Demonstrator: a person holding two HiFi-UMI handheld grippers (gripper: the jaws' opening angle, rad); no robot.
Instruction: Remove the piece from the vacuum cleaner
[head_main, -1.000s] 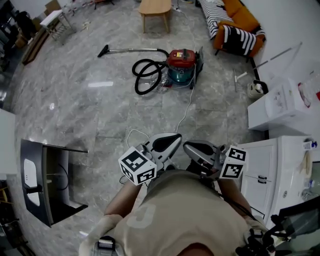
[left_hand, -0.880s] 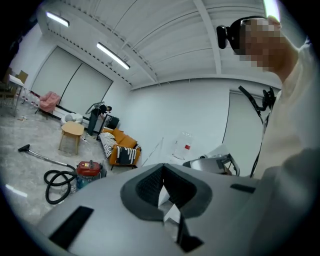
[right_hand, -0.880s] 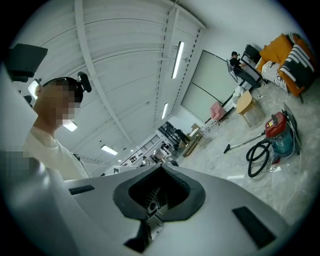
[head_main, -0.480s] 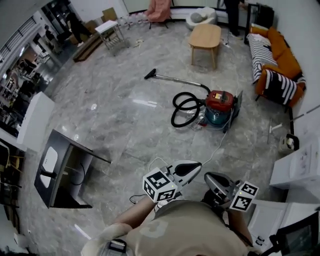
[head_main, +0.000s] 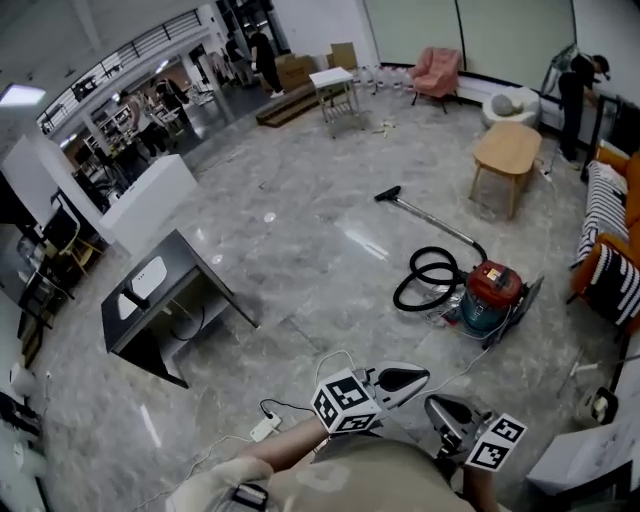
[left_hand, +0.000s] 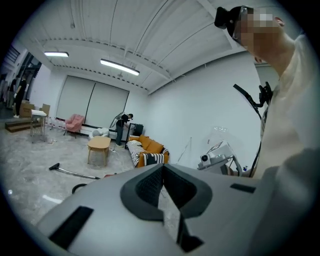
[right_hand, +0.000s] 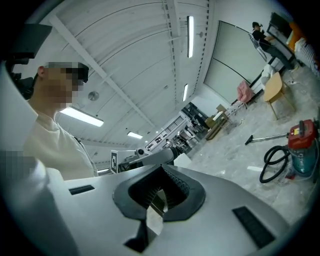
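The vacuum cleaner (head_main: 493, 296), red on top and teal below, stands on the marble floor at the right. Its black hose (head_main: 428, 279) lies coiled beside it. The metal wand ends in a dark floor nozzle (head_main: 388, 195). My left gripper (head_main: 415, 377) and right gripper (head_main: 438, 406) hang close to my body at the bottom, well apart from the machine. Both are shut and hold nothing. The left gripper (left_hand: 162, 167) looks past the nozzle (left_hand: 53, 166). From the right gripper (right_hand: 161, 167) the vacuum cleaner (right_hand: 302, 145) and hose (right_hand: 272, 163) show at the far right.
A dark desk (head_main: 165, 300) stands at the left, with a white counter (head_main: 150, 200) behind it. A wooden table (head_main: 507, 150) and a striped orange sofa (head_main: 610, 260) are at the right. A power strip (head_main: 265, 428) and cables lie near my feet. Several people stand far off.
The head view has swung, so the vacuum cleaner slid from the upper middle to the right. Both grippers stayed shut near my body and sit lower in the frame.
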